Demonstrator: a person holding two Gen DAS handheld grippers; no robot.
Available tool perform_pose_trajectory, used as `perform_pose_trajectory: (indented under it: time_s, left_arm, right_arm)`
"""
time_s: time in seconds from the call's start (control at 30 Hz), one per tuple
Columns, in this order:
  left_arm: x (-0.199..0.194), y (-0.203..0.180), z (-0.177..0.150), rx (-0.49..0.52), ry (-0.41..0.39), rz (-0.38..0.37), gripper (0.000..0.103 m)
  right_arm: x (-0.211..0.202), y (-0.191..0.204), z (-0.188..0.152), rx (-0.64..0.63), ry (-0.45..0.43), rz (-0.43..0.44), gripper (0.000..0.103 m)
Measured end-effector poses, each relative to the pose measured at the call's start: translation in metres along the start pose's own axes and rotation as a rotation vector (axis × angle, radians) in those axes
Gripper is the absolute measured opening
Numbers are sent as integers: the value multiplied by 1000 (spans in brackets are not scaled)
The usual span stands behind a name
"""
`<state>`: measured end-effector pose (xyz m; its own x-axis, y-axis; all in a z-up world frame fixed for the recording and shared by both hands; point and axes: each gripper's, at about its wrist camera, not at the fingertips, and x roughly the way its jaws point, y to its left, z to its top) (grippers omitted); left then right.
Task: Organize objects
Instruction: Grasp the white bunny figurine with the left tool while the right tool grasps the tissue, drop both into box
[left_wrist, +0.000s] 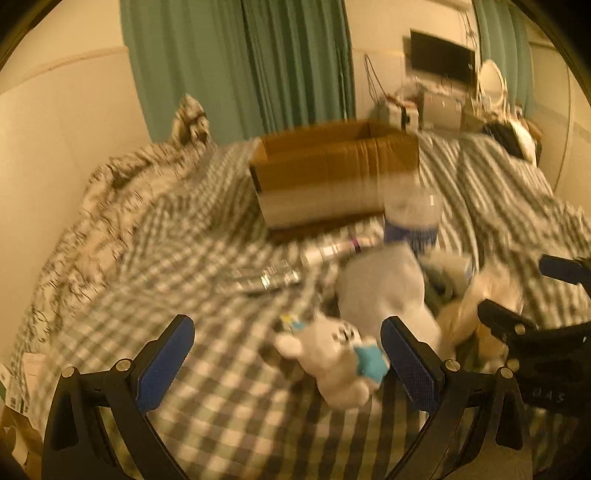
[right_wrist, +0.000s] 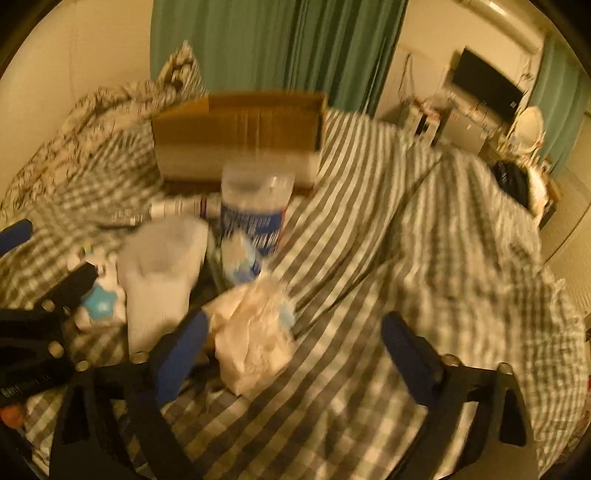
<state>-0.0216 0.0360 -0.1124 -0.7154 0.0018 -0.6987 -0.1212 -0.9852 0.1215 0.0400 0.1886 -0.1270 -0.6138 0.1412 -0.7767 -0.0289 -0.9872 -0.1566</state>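
Scene: a bed under a grey-and-white checked cover (left_wrist: 229, 413), seen through two blurred fisheye views in warm, dim light.
Left gripper (left_wrist: 288, 343): lower centre of the left wrist view, jaws spread wide with nothing pressed between the blue pads; a small white plush toy (left_wrist: 328, 365) with a blue star lies on the cover between the two fingers, nearer the right-hand one.
Right gripper (right_wrist: 295, 343): lower centre of the right wrist view, jaws wide and gripping nothing; a crumpled pale plastic bag (right_wrist: 255, 343) sits between the fingers, just beside the left-hand pad, though blur hides whether it touches.
Cardboard box (left_wrist: 332, 173): open-topped, upper centre of both views, resting on the cover in front of the green curtain (left_wrist: 240, 62).
Clutter: a clear plastic bottle (right_wrist: 255, 210) with a blue label stands just in front of the box; a white cloth item (right_wrist: 162, 277) lies at middle left of the right wrist view, near the bottle; a slim pen-like tube (left_wrist: 332, 251) and a silver object (left_wrist: 269, 278) lie on the cover left of the bottle, too blurred to identify.
Other gripper in frame: the right gripper's dark fingers enter the left wrist view at the right edge, close to the bag.
Background: a dark screen (right_wrist: 487, 88) on the wall at upper right, above a crowded desk.
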Motion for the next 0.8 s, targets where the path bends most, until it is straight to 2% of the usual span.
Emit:
perform_pose_trajectory:
  time_s: [0.03, 0.1, 0.13, 0.2, 0.3, 0.37, 0.4, 0.63, 0.8]
  left_arm:
    - [7, -4, -5, 13, 21, -6, 103]
    - [14, -8, -12, 25, 42, -18, 102]
    - [17, -10, -15, 28, 52, -32, 102]
    - [19, -12, -19, 26, 58, -55, 100]
    - [20, -13, -22, 44, 52, -96, 87]
    - [20, -15, -22, 56, 56, -145, 65]
    - [20, -15, -21, 57, 61, -170, 60]
    - [14, -12, -14, 48, 67, -172, 58]
    - [-17, 7, 17, 5, -17, -157, 58]
  right_arm:
    - [5, 0, -2, 2, 15, 10, 81]
    - [10, 1, -3, -3, 41, 29, 62]
    - [11, 2, -3, -7, 46, 41, 57]
    - [11, 4, -4, -16, 48, 75, 36]
    - [9, 5, -4, -24, 39, 85, 25]
    - [6, 4, -4, -24, 27, 86, 22]
    - [3, 3, -4, -23, 20, 85, 21]
    - [-28, 1, 12, -19, -64, 81, 17]
    - [-67, -11, 45, -21, -180, 76, 17]
